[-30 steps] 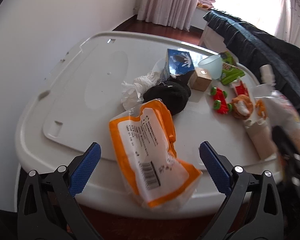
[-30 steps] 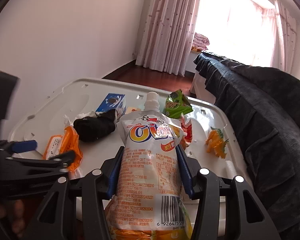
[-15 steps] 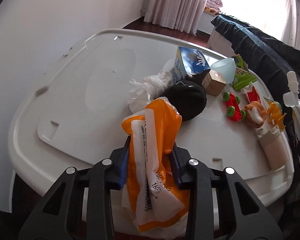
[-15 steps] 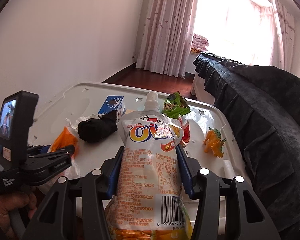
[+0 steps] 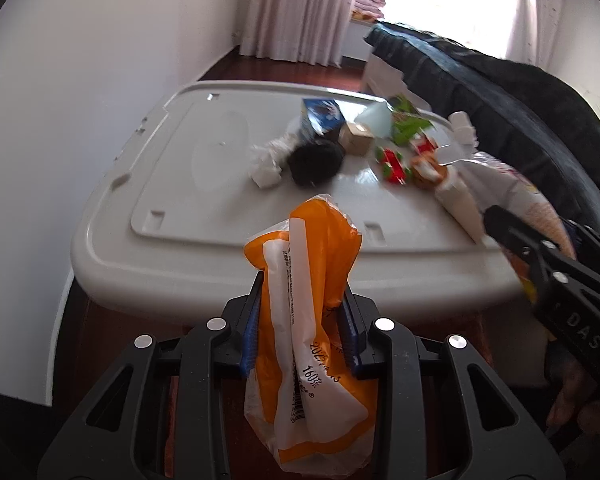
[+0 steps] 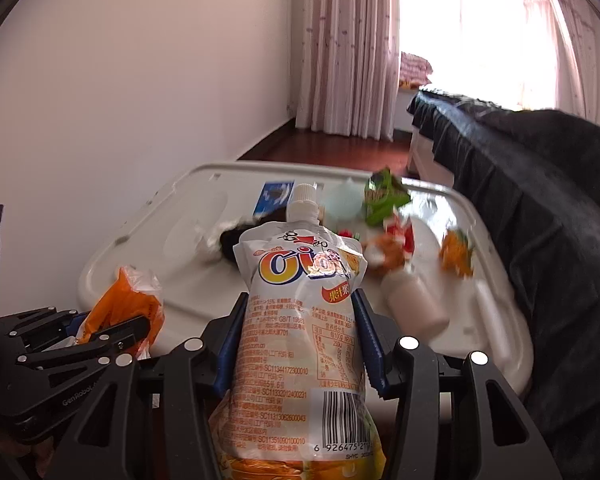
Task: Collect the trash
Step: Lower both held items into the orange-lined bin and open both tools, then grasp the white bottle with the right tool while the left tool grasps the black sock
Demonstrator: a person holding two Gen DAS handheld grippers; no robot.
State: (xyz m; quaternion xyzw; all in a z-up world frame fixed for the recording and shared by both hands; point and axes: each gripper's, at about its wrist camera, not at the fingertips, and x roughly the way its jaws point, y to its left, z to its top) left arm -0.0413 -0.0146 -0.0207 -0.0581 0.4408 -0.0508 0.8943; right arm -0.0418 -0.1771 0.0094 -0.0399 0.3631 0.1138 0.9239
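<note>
My left gripper [image 5: 302,316] is shut on an orange and white plastic wrapper [image 5: 312,300] and holds it off the near edge of the white plastic lid [image 5: 188,152]. It also shows in the right wrist view [image 6: 128,304]. My right gripper [image 6: 300,332] is shut on a white juice pouch [image 6: 300,320] with a screw cap, held upright in front of the lid. On the lid lie crumpled white paper [image 5: 266,160], a green snack wrapper [image 5: 406,126] and a blue and white carton [image 5: 320,114].
A black cloth lump [image 5: 316,160], a small wooden cube [image 5: 356,138], a pale cup [image 5: 376,118], red-green toys [image 5: 392,162], an orange dinosaur [image 6: 456,254] and a beige bottle [image 6: 414,308] lie on the lid. A dark covered sofa [image 6: 540,200] stands right. A white wall [image 5: 80,100] is left.
My left gripper shut on the orange wrapper, lifted it off the lid and drew back past the near edge. My right gripper drew back slightly with the pouch still held.
</note>
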